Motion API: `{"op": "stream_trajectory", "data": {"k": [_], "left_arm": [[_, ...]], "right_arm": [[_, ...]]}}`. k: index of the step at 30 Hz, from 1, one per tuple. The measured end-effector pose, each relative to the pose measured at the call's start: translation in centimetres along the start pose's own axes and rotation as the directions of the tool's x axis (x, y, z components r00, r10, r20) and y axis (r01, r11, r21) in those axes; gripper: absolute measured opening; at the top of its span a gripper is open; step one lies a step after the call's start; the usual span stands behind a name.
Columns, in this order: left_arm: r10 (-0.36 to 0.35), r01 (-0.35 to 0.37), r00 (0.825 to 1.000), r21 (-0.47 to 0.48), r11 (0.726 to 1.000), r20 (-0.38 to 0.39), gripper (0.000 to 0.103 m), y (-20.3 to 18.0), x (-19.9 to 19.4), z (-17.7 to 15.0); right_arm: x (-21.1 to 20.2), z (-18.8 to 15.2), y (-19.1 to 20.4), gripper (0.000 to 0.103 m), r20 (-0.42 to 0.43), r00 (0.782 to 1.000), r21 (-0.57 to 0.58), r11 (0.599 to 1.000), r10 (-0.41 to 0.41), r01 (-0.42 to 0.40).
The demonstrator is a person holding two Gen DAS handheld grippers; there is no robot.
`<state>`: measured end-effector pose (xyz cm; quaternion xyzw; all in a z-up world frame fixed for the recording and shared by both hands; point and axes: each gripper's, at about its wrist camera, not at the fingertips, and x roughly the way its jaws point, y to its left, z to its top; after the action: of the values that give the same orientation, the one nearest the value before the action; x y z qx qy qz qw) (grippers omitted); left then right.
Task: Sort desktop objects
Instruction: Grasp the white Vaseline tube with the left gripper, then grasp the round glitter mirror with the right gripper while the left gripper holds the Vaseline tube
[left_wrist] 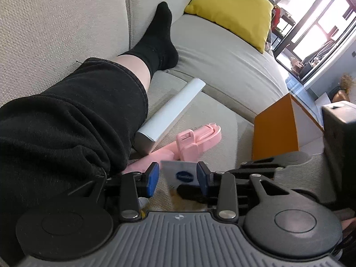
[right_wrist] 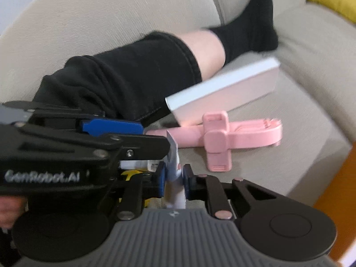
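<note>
In the left wrist view, a small flat packet (left_wrist: 181,174), pale blue-white with a dark blue oval logo, stands between the blue pads of the left gripper (left_wrist: 178,176). The jaws sit partly spread, and I cannot tell whether the pads actually press on it. Just beyond the fingertips lies a pink phone holder (left_wrist: 195,139) on the beige sofa (left_wrist: 222,66), with a white slab-shaped box (left_wrist: 171,111) past it, against a person's black-clad leg (left_wrist: 77,111). An orange box (left_wrist: 274,129) stands ahead to the right.

In the right wrist view, blurred, the right gripper (right_wrist: 174,182) points steeply down, jaws pressed onto the packet (right_wrist: 174,178), seen edge-on. The left gripper (right_wrist: 124,133) crosses in from the left, meeting the packet's top.
</note>
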<state>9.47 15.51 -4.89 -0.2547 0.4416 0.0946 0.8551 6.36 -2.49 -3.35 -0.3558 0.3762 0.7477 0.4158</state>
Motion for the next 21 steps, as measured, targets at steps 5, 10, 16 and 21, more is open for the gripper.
{"op": "stream_trajectory", "data": {"k": [5, 10, 16, 21], "left_arm": [[-0.025, 0.025, 0.999, 0.006, 1.0, 0.022, 0.047, -0.7, -1.1, -0.6], [-0.041, 0.041, 0.999, 0.034, 0.999, 0.017, 0.047, -1.8, -1.5, -1.4], [-0.08, 0.079, 0.996, 0.039, 0.996, 0.027, 0.049, -2.7, -2.4, -2.7], [-0.124, 0.124, 0.992, 0.023, 0.992, 0.02, 0.053, -3.3, -2.2, -3.2]], "right_arm": [[-2.0, -1.5, 0.2, 0.016, 0.117, 0.983, -0.051, 0.988, -0.141, 0.148], [-2.7, -3.5, 0.2, 0.017, 0.12, 0.982, -0.046, 0.987, -0.149, 0.155], [-4.1, -5.4, 0.9, 0.019, 0.124, 0.98, -0.041, 0.986, -0.154, 0.16], [-3.8, -5.9, 0.2, 0.022, 0.12, 0.984, 0.002, 0.991, -0.135, 0.135]]}}
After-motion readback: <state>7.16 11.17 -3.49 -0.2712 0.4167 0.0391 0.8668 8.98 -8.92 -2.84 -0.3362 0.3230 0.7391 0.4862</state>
